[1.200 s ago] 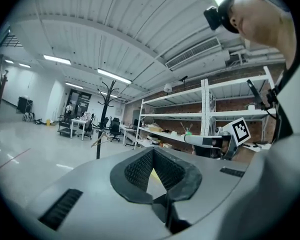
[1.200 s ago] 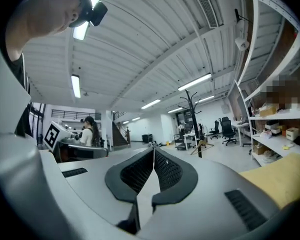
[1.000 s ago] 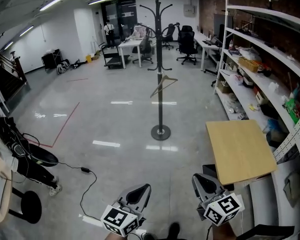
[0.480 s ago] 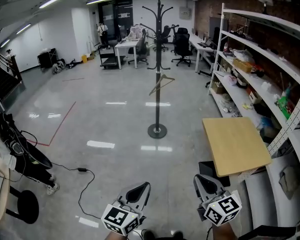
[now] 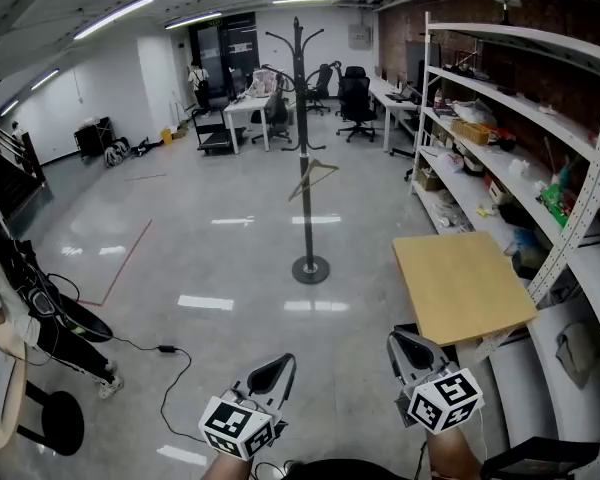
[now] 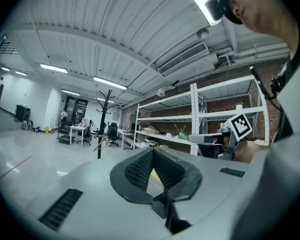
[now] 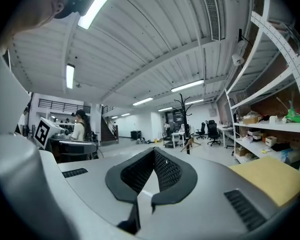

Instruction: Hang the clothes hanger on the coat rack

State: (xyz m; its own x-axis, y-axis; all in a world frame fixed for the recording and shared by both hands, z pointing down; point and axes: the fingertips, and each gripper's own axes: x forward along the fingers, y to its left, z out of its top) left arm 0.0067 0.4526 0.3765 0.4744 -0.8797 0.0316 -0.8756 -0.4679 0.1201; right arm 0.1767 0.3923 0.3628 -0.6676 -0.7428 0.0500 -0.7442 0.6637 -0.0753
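Both grippers are held low and close to the person, well apart from the task's things. The left gripper is seen with its jaws brought together at the tips and nothing between them, and the same is seen of the right gripper: jaws together and empty.

The clothes hanger is seen against the pole of the coat rack, about halfway up and tilted, with one arm lower than the other. It appears to be hung there already, though this is only judged.

Several things could go wrong from here. If the hanger's hook is only lightly caught, the hanger could be shaken loose by a knock to the pole, and its tilt suggests an uneven seat. The rack stands on a single round base on a glossy floor, so it could be rocked by a careless push. A black cable lies across the floor just ahead of the left gripper and could be caught underfoot. The corner of the wooden table lies near the right gripper and could be struck in a swing.

What the hook rests on cannot be made out, as it is too small in every view. The rack's top is cut off by the upper edge of the head view. The grippers' handles and the person's feet are cut off at the lower edge.
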